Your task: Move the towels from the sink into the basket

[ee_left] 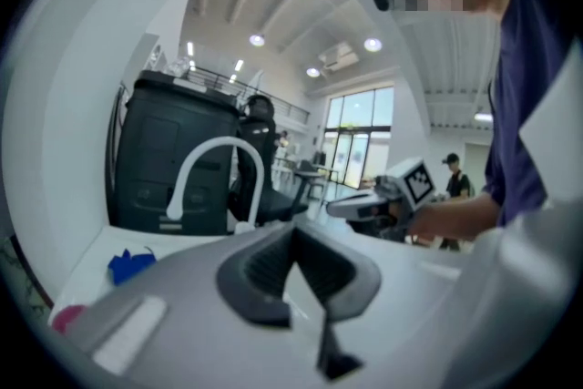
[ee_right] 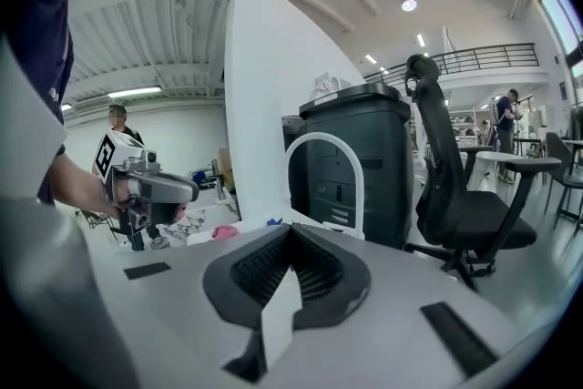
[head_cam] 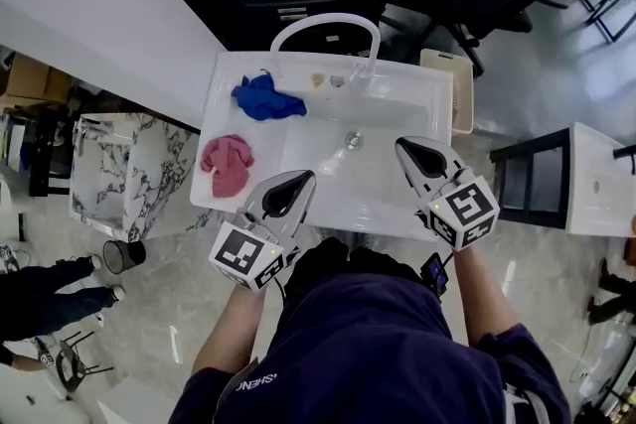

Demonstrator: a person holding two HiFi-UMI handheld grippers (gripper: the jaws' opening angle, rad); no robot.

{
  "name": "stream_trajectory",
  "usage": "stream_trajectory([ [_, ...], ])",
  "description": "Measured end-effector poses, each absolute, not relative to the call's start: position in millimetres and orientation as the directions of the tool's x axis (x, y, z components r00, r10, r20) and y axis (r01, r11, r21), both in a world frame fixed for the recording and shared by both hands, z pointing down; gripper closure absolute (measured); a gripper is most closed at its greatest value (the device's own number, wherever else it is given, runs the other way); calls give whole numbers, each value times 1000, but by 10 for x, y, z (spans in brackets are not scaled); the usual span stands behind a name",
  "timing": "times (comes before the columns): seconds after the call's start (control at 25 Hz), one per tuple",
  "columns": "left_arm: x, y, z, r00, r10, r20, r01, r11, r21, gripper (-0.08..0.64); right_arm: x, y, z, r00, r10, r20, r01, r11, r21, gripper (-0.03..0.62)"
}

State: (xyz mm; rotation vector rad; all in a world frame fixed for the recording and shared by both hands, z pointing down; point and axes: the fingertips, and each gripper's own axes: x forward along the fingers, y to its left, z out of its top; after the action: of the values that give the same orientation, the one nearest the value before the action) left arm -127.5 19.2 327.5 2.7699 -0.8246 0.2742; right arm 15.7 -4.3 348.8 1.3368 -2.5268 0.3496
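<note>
Done: none so far.
Remaining: crumpled blue cloth towel (head_cam: 266, 99) at 11 o'clock, crumpled pink cloth towel (head_cam: 227, 164) at 9 o'clock, both on white ceramic sink (head_cam: 328, 182) ledge.
Basket: beige rectangular basket (head_cam: 452, 86) at 2 o'clock, no towel inside.
Grippers: left gripper (head_cam: 301, 178) and right gripper (head_cam: 405, 147) closed, empty.

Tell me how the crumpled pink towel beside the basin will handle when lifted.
The crumpled pink towel lies in soft folds, so it will probably hang limp. Small and thin-looking, likely light. It should drag, not roll, if pushed.

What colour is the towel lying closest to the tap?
Blue. The towel shows best in the head view.
</note>
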Motion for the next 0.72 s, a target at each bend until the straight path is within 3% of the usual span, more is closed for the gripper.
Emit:
stream_trajectory([
  [0.4, -1260, 309, 3199, 778, -580, 241, -619, -773, 138, 557, 103, -6, 3410, -614, -728, 306, -780, 618, -94, 584],
  [0.72, -1437, 180, 3222, 774, -589, 231, -627, -764, 153, 557, -85, -146, 3531, -612, -710, 347, -774, 629, -77, 584],
])
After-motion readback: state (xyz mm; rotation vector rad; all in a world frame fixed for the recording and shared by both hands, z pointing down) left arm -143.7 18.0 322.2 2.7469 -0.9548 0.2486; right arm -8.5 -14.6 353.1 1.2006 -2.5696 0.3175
